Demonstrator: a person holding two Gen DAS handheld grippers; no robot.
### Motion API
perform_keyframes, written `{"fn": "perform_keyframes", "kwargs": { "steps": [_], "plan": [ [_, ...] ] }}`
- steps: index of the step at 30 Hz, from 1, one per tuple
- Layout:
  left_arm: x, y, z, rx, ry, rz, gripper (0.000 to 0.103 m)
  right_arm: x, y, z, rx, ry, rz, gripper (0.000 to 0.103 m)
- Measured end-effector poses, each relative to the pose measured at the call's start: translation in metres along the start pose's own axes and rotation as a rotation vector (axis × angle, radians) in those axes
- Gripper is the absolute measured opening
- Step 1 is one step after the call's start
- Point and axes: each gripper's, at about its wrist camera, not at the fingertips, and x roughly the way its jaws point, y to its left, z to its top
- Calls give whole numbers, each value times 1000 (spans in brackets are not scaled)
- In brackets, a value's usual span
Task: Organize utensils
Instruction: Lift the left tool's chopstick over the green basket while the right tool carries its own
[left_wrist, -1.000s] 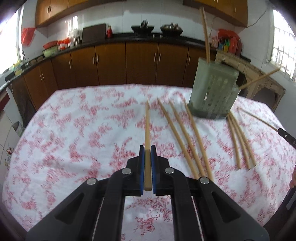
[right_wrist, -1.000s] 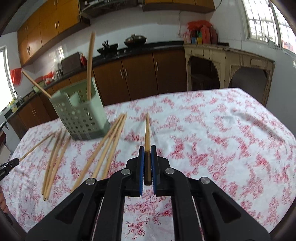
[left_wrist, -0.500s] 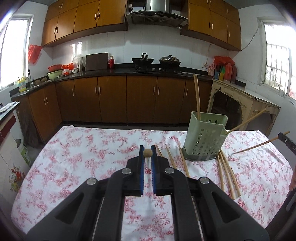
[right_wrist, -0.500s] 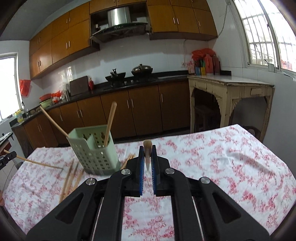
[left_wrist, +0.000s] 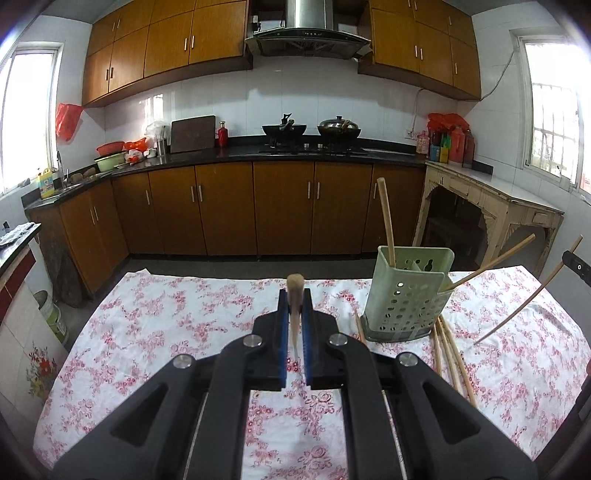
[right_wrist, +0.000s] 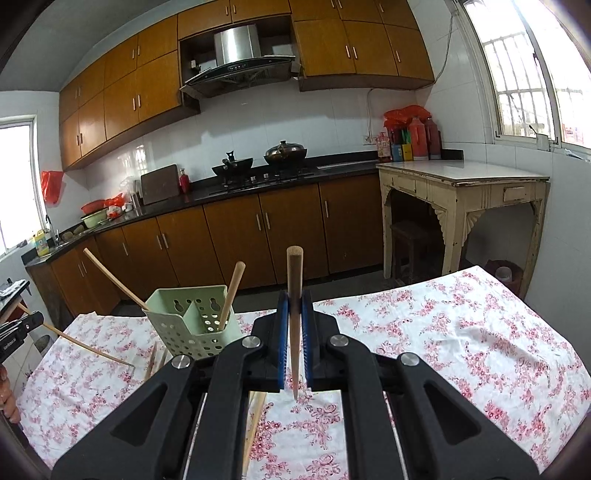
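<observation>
Left wrist view: left gripper (left_wrist: 295, 295) raised above the tabletop (left_wrist: 166, 332) with its floral cloth, jaws pinching 1 wooden chopstick (left_wrist: 295, 306), blunt end toward the kitchen, thin tip hanging down between the blue pads. Green perforated utensil holder (left_wrist: 406, 295) standing to the right on the cloth, 1 chopstick upright in its rear compartment, another leaning out over its right rim. Loose chopsticks (left_wrist: 448, 358) lying on the cloth just beside the holder's base, right and left of it. At the far right edge, part of the other gripper with a slanting chopstick, tip near the cloth.

Right wrist view: right gripper (right_wrist: 294, 295) also off the tabletop (right_wrist: 461, 332), jaws clamped on 1 chopstick (right_wrist: 294, 314), thick end up, pointed tip below the pads. Utensil holder (right_wrist: 192, 317) to the left, 1 chopstick in its right compartment, 1 slanting out to the left. More chopsticks flat on the cloth below the holder, partly hidden by the gripper body.
</observation>
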Motion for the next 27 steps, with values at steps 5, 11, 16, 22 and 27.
{"fn": "perform_keyframes", "kwargs": {
  "steps": [5,11,16,22,27],
  "plan": [
    [-2,0,4,-3,-3,-7,7,0,2,5,6,16,13,7],
    [-7,2,11,-14,-16,-19,7,-3,6,10,18,30,38,7],
    [-10,2,15,-15,-19,-31,7,-3,12,13,4,40,54,7],
    [-22,-7,19,8,-20,-72,7,-10,22,16,-6,61,107,7],
    [-47,-22,38,37,-50,-162,7,-28,39,33,-32,39,177,7]
  ]
}}
